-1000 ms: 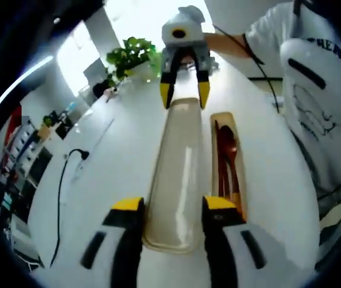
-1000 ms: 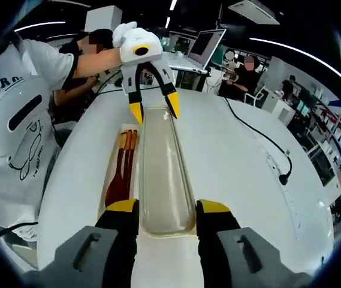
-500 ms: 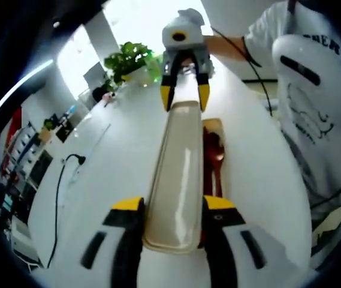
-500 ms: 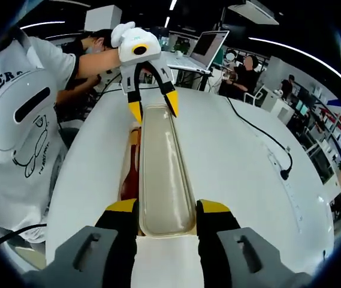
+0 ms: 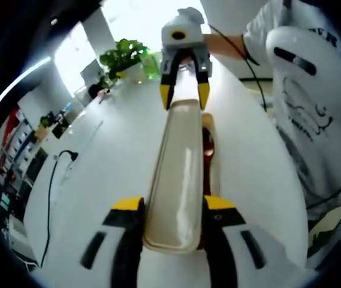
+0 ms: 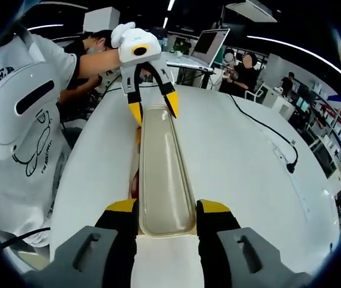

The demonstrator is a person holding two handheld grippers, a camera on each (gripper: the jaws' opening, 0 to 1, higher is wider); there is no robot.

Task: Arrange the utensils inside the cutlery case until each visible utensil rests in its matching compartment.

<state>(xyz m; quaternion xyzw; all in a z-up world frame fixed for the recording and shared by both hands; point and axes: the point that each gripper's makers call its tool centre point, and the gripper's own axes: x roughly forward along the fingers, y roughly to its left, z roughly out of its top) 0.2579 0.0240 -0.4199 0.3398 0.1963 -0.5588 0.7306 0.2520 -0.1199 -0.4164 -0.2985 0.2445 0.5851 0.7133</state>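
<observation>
A long beige case lid (image 5: 179,168) is held lengthwise between both grippers above the white table (image 5: 98,162). My left gripper (image 5: 173,207) is shut on its near end, and my right gripper (image 5: 185,93) clamps the far end. In the right gripper view the same lid (image 6: 164,171) runs from my right gripper (image 6: 167,207) to the left gripper (image 6: 153,107). Beneath the lid lies the case base with reddish wooden utensils (image 5: 208,150), mostly hidden; just a sliver of them (image 6: 136,174) peeks out beside the lid's edge.
A person in a white shirt (image 5: 302,96) stands close along one side of the table. A potted plant (image 5: 125,57) and a black cable (image 5: 53,180) are on the far side. A laptop (image 6: 209,45) and another cable (image 6: 266,135) sit beyond.
The lid has shifted sideways over the case base, so the wooden utensils that lay in plain sight beside it are now almost covered. Both grippers keep their hold.
</observation>
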